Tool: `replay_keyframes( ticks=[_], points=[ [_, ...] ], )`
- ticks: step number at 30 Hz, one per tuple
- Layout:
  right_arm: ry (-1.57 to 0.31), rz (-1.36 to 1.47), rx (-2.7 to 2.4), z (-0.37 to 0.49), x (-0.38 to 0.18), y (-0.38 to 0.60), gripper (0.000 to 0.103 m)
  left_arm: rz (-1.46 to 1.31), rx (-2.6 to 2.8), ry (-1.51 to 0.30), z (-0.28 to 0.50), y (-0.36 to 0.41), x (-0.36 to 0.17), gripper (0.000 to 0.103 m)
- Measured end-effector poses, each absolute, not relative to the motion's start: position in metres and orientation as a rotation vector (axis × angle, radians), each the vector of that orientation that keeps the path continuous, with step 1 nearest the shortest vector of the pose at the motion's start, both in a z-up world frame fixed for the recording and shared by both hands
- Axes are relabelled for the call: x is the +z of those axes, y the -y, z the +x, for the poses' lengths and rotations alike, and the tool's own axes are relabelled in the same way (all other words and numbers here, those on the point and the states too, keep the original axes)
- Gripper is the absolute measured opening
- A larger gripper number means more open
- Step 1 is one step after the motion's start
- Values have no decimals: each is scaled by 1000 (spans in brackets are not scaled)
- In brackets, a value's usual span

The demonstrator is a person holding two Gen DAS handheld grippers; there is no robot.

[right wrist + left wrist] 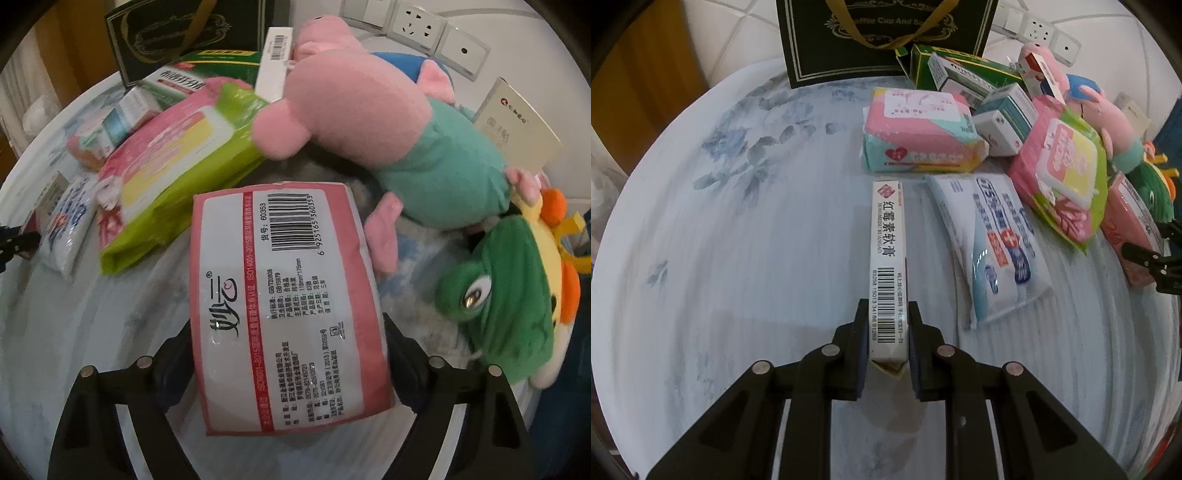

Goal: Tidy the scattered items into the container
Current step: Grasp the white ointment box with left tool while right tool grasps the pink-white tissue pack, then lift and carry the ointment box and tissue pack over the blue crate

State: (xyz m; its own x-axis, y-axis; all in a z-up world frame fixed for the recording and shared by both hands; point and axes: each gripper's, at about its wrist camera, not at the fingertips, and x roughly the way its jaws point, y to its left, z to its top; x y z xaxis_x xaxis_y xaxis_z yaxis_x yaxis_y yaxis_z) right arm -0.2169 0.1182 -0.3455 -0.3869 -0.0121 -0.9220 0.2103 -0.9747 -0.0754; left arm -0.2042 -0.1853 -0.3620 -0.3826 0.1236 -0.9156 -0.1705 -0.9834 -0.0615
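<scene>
The left tool (pixel 888 325) is clamped tight on a slim white ointment box (pixel 887 258) standing on its narrow edge near the middle of the worktop (pixel 738 240). The right tool (pixel 291 339) stands wide, its fingers either side of a pink-edged tissue pack (pixel 284 310) – contact unclear – by the right edge. The black gift bag (pixel 849 40) stands at the far edge.

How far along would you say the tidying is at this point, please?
Nothing visibly sits in the black gift bag yet. In hand: the left gripper is shut on a slim ointment box, and a pink tissue pack lies between the right gripper's wide fingers. Left: wipes packs, medicine boxes and plush toys on the table.
</scene>
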Motion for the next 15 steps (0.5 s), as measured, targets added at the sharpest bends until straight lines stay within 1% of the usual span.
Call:
replay_keyframes(
  ticks=[2,8,15],
  points=[
    [-273,1665,-2480,-209,-345,-114,87,-1644,2479,-65,-200,187,-362,18],
    [-202,1697,-2449,-182,-336,-104,86,-1658,2507,-43,-186,194,-354,18],
    [-180,1636,-2476,-153,-300,-98,86,-1626,2539,-52,-167,194,-333,18]
  ],
)
